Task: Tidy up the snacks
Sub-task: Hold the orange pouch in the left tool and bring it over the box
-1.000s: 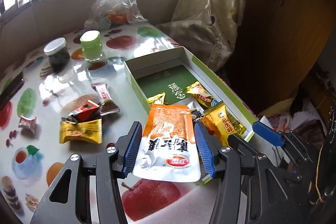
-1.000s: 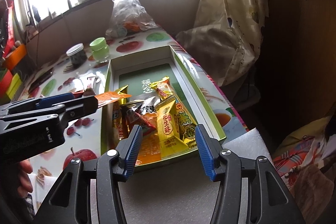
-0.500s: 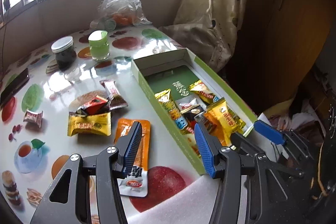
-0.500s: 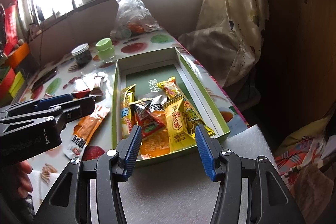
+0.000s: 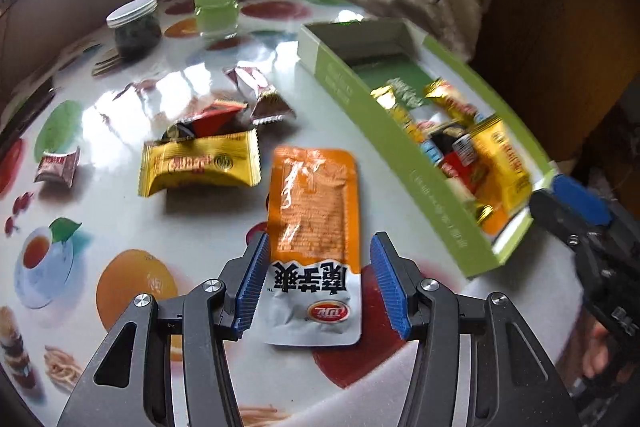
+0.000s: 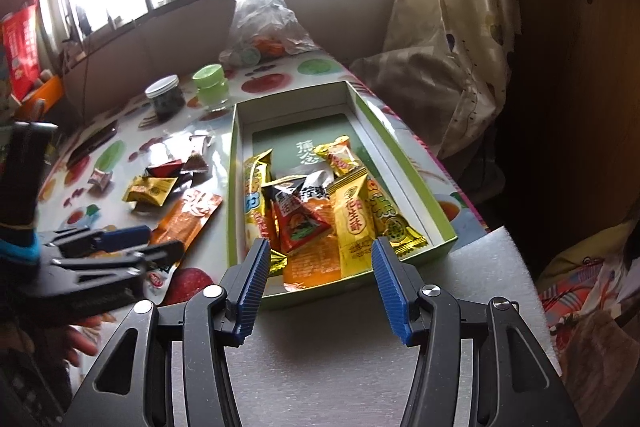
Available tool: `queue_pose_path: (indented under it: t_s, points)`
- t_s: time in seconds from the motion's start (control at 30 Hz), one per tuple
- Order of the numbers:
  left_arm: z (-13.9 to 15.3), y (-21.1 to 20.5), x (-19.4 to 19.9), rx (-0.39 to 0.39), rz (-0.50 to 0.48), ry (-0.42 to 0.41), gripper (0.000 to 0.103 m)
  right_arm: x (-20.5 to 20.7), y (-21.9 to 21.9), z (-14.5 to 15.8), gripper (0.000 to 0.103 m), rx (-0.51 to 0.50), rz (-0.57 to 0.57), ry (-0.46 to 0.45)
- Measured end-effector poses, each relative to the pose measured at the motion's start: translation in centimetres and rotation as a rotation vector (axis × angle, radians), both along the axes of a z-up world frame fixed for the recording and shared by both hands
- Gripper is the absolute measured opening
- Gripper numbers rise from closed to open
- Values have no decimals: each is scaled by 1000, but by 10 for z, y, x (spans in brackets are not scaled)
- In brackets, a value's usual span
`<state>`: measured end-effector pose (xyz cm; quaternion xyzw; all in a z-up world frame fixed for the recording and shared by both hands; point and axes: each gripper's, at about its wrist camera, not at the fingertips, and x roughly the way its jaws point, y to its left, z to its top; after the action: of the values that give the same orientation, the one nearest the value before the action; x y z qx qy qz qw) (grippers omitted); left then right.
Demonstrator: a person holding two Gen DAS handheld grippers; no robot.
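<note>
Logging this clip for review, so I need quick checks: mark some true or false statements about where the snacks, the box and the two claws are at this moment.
1. The orange pouch lies flat on the table, outside the green box. True.
2. The left claw is clamped on the orange pouch. False: its pads stand apart on either side of the pouch's white end, with gaps showing.
3. The right claw holds a yellow packet. False: it is open with nothing between its pads, over the white foam sheet.
4. The green box already contains several snacks. True.
5. The green-lidded jar stands inside the box. False: it stands on the table beside the dark jar.
</note>
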<state>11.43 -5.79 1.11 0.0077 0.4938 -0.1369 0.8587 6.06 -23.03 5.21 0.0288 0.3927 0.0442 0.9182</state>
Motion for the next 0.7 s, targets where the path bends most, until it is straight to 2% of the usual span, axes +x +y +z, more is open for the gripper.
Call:
queue_pose_path:
  t_s: [0.23,0.37,0.4,0.57,0.6,0.7]
  points:
    - [-3,-13,5,70,-31,0,53,2,3,-4,52,6,6,11]
    - [-2,-6,9,35,9,10,52,4,4,-5,52,7,9,16]
    - [-2,-5,9,27,13,9,45,5,4,-6,52,6,9,18]
    - [1,-4,10,1,9,-8,35,7,2,-8,52,10,5,25]
    - [2,-3,10,-7,11,-12,27,7,2,-9,52,11,5,26]
    - [8,-4,9,-17,6,-28,19,8,1,-9,52,13,3,27]
